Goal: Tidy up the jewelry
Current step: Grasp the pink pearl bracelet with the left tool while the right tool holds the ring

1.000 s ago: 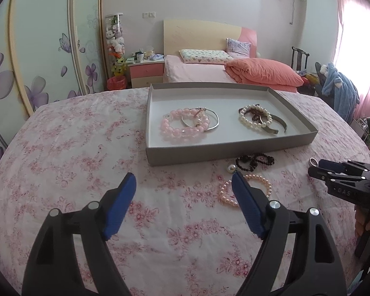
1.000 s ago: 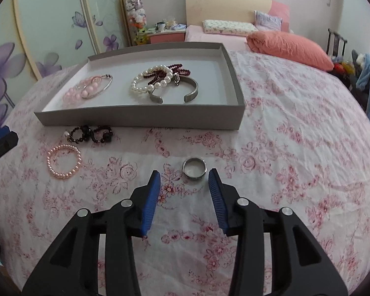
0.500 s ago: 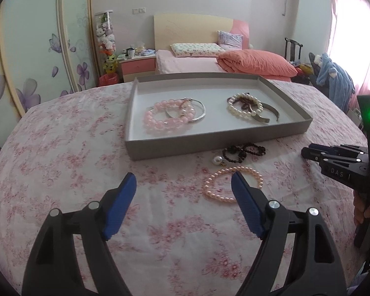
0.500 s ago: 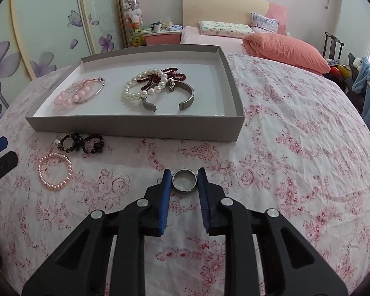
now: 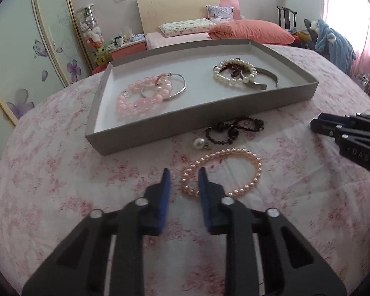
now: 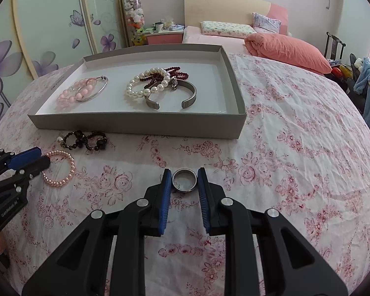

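A grey tray [image 5: 209,113] [image 6: 140,123] on the floral cloth holds pink bead, silver, white pearl, dark red and cuff bracelets. In front of it lie a dark bead bracelet [image 5: 234,129] [image 6: 86,139], a loose pearl [image 5: 199,144] and a pink pearl bracelet [image 5: 224,172] [image 6: 59,170]. My left gripper [image 5: 183,180] has its jaws narrowed around the near-left edge of the pink pearl bracelet; whether they press it is unclear. My right gripper [image 6: 184,181] is shut on a silver ring [image 6: 184,180] that rests on the cloth.
The right gripper also shows at the right of the left wrist view [image 5: 345,133]; the left gripper shows at the left of the right wrist view [image 6: 14,167]. A bed with an orange quilt [image 6: 288,49] stands behind the round table.
My left gripper moved forward to the pink pearl bracelet and its jaws narrowed from wide open. My right gripper closed onto the silver ring.
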`<state>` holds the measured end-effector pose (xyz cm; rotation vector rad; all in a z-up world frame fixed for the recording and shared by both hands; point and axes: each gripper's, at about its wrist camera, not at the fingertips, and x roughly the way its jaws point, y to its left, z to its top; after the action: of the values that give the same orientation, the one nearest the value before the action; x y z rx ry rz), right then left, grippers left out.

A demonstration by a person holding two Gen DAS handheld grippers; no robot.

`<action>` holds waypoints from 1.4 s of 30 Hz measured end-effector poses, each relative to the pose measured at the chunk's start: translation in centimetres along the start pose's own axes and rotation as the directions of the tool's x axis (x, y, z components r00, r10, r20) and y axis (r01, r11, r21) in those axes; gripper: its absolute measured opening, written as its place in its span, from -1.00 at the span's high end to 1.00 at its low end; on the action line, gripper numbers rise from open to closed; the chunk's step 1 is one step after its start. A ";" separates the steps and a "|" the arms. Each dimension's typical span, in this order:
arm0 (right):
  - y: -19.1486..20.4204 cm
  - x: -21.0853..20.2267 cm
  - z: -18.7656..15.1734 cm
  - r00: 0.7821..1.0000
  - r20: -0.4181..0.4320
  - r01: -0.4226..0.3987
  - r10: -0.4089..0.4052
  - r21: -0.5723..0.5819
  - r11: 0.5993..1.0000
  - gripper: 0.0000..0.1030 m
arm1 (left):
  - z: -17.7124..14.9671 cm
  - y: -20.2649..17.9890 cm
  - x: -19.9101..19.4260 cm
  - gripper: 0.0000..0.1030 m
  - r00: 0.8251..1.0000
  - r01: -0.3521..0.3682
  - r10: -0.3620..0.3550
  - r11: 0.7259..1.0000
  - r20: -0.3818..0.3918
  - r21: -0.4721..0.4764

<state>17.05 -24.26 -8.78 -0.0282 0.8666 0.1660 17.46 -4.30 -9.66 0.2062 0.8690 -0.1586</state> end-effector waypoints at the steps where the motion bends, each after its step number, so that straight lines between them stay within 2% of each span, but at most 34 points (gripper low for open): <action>1: 0.2 -0.1 -0.1 1.000 0.000 -0.006 0.006 -0.007 1.000 0.56 | -0.2 0.3 -0.1 0.63 1.000 -0.005 0.005 1.000 -0.002 0.001; 6: 2.2 -0.4 -0.5 0.999 -0.004 -0.049 0.049 -0.055 0.997 0.56 | -0.9 2.1 -0.6 0.64 0.999 -0.036 0.036 0.999 -0.014 -0.011; 10: 3.1 -0.4 -0.6 0.998 -0.005 -0.059 0.059 -0.078 0.995 0.56 | -1.2 3.0 -0.9 0.55 0.999 -0.033 0.032 0.999 -0.019 -0.036; 30: 3.1 -0.5 -0.7 0.998 -0.006 -0.062 0.062 -0.066 0.996 0.55 | -1.6 2.7 -1.1 0.51 1.000 -0.007 0.007 0.999 -0.005 -0.044; 31: 3.0 -0.5 -0.6 0.998 -0.006 -0.061 0.061 -0.067 0.996 0.55 | -1.6 2.7 -1.1 0.52 1.000 -0.005 0.005 0.999 -0.005 -0.044; 35: 3.0 -0.6 -0.7 0.998 -0.005 -0.059 0.059 -0.051 0.997 0.56 | -1.8 2.3 -1.3 0.81 1.000 0.013 -0.013 0.999 -0.005 -0.034; 39: 2.3 -1.0 -1.1 0.997 0.006 -0.078 0.078 -0.008 0.997 0.56 | -2.0 2.7 -1.5 0.85 0.999 0.036 -0.037 0.997 -0.012 -0.068; 42: 2.0 -1.8 -1.3 0.995 0.037 -0.089 0.089 0.016 0.996 0.56 | -2.2 4.0 -1.9 0.85 0.997 0.076 -0.077 0.987 -0.003 -0.139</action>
<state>14.59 -22.66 -8.14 0.0298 0.8333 0.2416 15.54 0.20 -9.07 0.0430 0.8933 -0.1681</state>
